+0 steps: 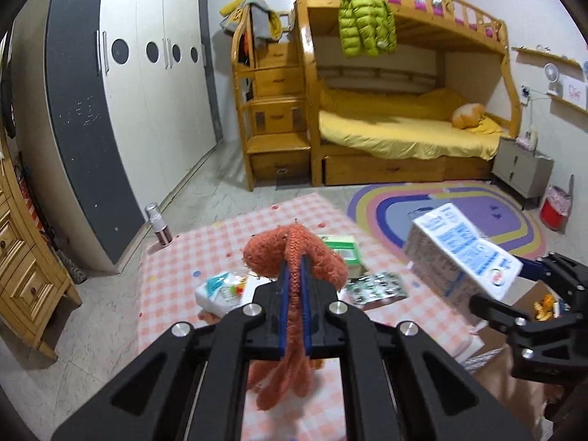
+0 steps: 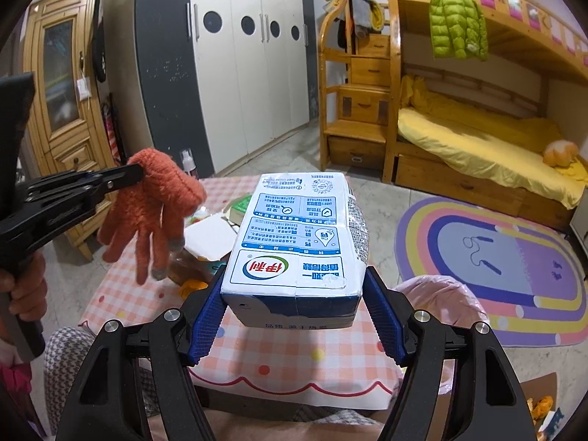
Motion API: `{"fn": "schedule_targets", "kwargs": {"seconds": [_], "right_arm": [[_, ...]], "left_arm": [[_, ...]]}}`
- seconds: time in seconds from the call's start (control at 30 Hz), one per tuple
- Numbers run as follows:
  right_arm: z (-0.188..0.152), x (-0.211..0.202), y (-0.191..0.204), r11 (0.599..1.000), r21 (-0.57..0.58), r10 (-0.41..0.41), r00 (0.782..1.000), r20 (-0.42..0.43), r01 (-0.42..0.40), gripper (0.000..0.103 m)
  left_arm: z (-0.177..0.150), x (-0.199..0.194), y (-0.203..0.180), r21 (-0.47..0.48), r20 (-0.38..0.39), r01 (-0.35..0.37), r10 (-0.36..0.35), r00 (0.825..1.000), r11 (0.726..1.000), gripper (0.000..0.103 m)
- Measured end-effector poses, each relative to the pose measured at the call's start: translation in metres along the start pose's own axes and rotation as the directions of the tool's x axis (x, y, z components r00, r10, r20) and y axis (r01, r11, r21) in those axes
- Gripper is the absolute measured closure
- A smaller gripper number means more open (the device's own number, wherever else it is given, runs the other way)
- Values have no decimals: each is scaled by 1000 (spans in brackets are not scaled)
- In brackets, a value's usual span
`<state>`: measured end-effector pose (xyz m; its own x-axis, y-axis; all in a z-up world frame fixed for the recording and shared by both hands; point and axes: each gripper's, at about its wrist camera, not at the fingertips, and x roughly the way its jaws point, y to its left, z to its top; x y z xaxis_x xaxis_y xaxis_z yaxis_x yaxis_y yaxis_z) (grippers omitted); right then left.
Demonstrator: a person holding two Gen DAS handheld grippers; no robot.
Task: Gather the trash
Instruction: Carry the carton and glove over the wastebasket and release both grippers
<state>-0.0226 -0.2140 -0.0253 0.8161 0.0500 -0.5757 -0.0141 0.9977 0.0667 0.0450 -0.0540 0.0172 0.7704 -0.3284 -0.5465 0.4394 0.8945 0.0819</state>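
My left gripper (image 1: 294, 275) is shut on an orange knitted glove (image 1: 294, 253), held up above the pink checked table; the glove also shows in the right wrist view (image 2: 154, 213), hanging fingers down from the left gripper (image 2: 136, 172). My right gripper (image 2: 294, 294) is shut on a white and blue milk carton (image 2: 297, 242), held lengthwise above the table. In the left wrist view the carton (image 1: 459, 253) is at the right, with the right gripper (image 1: 514, 294) behind it.
On the checked tablecloth (image 1: 205, 250) lie a white packet (image 1: 220, 294), a green box (image 1: 341, 250) and a blister pack (image 1: 375, 286). A cardboard box with orange peel (image 1: 544, 305) is at lower right. A pink bag (image 2: 441, 294) is right of the table. A spray bottle (image 1: 158, 224) stands at the table's far left.
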Motion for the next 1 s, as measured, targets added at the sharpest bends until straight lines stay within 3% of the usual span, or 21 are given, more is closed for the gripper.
{"fn": "schedule_targets", "kwargs": {"seconds": [0.17,0.4,0.83,1.0], "right_arm": [[-5,-14,-17,999,35,-40,999,13,39,32],[-18,-30,-53,986,90,-140,990,2,139,32],[-46,-41,-135,925,213,-311,949,-54,315,32],[-58,-27,-160,907,236,-333,938,-101,348,32]], "left_arm": [[-3,-5,-34,22,24,50,-51,998,999,99],[-9,20,-85,73,-20,136,-135,991,988,99],[2,67,-171,157,-56,295,-289,956,943,99],[11,105,-204,191,-101,338,-324,941,922,99]]}}
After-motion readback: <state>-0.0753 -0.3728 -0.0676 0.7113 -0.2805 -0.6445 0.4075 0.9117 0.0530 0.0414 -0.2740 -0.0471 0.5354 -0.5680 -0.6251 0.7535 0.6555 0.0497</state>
